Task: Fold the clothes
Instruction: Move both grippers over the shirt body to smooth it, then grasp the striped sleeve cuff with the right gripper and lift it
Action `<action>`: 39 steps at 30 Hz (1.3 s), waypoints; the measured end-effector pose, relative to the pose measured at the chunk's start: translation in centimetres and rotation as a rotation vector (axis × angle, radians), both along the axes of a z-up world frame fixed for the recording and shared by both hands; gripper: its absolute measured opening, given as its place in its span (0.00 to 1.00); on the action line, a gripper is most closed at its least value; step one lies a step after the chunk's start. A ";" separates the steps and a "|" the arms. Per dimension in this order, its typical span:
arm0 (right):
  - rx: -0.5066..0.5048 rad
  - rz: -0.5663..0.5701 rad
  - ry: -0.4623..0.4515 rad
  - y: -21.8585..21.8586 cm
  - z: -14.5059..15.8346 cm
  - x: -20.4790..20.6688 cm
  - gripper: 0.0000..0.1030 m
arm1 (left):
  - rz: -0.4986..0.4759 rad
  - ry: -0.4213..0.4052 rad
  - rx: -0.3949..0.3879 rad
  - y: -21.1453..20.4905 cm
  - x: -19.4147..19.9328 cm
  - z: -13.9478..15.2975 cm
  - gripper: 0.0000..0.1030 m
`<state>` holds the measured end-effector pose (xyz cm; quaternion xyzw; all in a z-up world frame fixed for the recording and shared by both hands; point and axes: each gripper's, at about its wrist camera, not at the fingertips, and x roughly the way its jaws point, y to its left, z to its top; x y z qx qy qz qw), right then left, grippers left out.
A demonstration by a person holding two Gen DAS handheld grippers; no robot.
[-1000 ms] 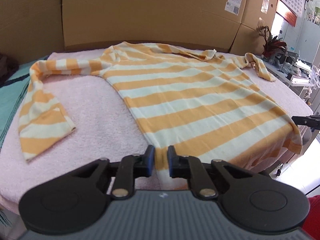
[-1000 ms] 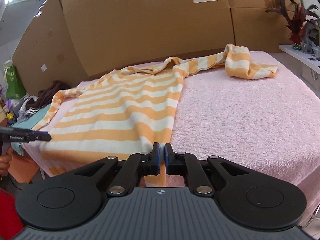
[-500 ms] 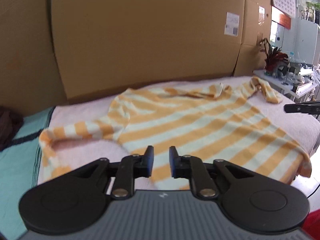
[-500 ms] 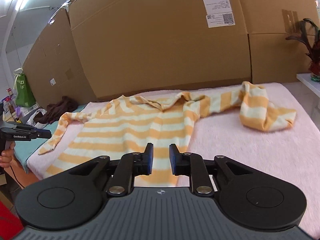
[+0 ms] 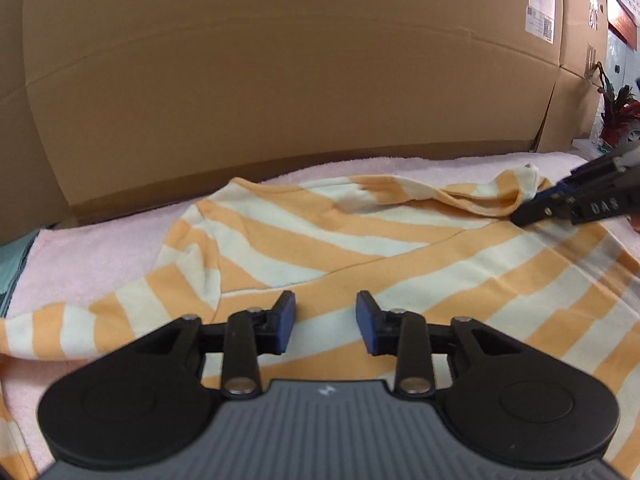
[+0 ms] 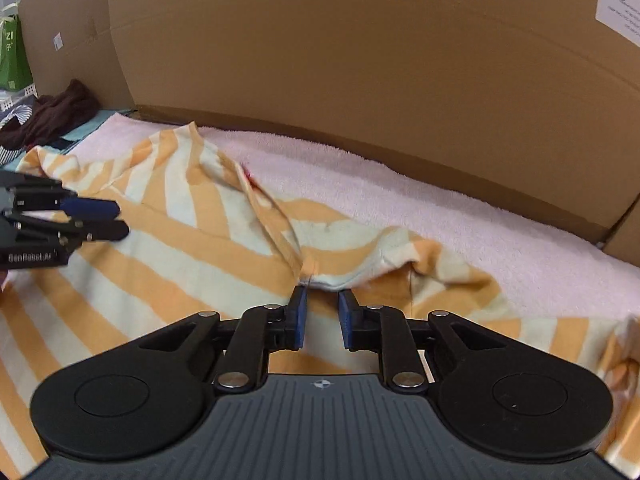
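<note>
Orange and cream stripes marked the long-sleeved shirt (image 5: 400, 264), which was seen spread over a pink terry cloth (image 5: 92, 256) on the work surface, its collar end turned toward a wall of brown cardboard boxes (image 5: 280, 80). In the left wrist view the left gripper (image 5: 325, 322) was held low over the shirt near the shoulder seam, its blue-padded fingers (image 5: 286, 320) set wide apart with nothing between them; whether the pads touched the cloth could not be told. One sleeve was seen trailing off to the left of that view across the pink cloth.

In the right wrist view the right gripper (image 6: 322, 322) was held at the rumpled neckline (image 6: 344, 276) of the shirt, its fingers parted by a narrower gap, with the tips just at the edge of the collar fabric. No cloth was seen pinched between them. The fabric beyond the tips was bunched into folds, and the other sleeve was seen running off to the right.

Each gripper was caught in the other's camera: the right one at the far right of the left view, its tips at the collar, and the left one at the left edge of the right view, above the striped body. A dark brown garment (image 6: 48, 116) and a green bag (image 6: 12, 56) were seen at the far left beyond the cloth, and a red-leaved plant (image 5: 618, 116) at the far right.
</note>
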<state>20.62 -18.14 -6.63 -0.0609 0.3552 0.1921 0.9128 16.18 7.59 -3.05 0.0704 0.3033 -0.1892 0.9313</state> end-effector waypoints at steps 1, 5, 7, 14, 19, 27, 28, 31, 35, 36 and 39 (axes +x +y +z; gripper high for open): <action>0.015 -0.022 -0.003 -0.3 0.1 1.2 0.17 | -0.004 0.011 -0.016 0.2 0.1 0.0 0.58; -0.002 -0.158 -0.056 -1.2 -0.8 6.7 0.16 | -0.020 0.054 -0.080 1.0 0.6 -0.1 0.90; 0.031 -0.215 -0.091 -2.2 -1.2 8.6 0.14 | -0.036 0.072 -0.143 1.9 0.8 -0.1 0.93; 0.189 -0.434 -0.130 -6.7 -2.3 8.2 0.32 | -0.059 0.101 -0.246 3.2 1.0 -0.2 0.98; 0.268 -0.355 -0.150 -6.9 -0.7 3.1 0.33 | -0.058 0.104 -0.262 3.2 1.2 -0.1 0.98; 0.378 -0.258 -0.029 -6.1 -3.0 0.9 0.11 | 0.010 0.090 -0.266 4.8 3.0 -0.1 0.95; 0.377 -0.292 -0.042 -6.6 -3.2 0.9 0.10 | 0.005 0.082 -0.255 5.0 3.4 0.0 0.95; 0.502 -0.367 -0.016 -9.3 -4.2 1.2 0.00 | 0.050 0.065 -0.169 4.9 4.8 -0.1 0.96; 0.456 -0.514 -0.080 -10.7 -3.8 1.1 0.00 | 0.062 0.064 -0.131 4.6 6.8 -0.2 0.99; 0.453 -0.543 -0.085 -11.1 -3.8 1.0 0.00 | 0.065 0.064 -0.121 4.6 7.3 -0.2 0.99; 0.514 -0.674 -0.092 -13.4 -4.4 0.4 0.00 | 0.075 0.063 -0.092 4.4 8.7 -0.2 0.99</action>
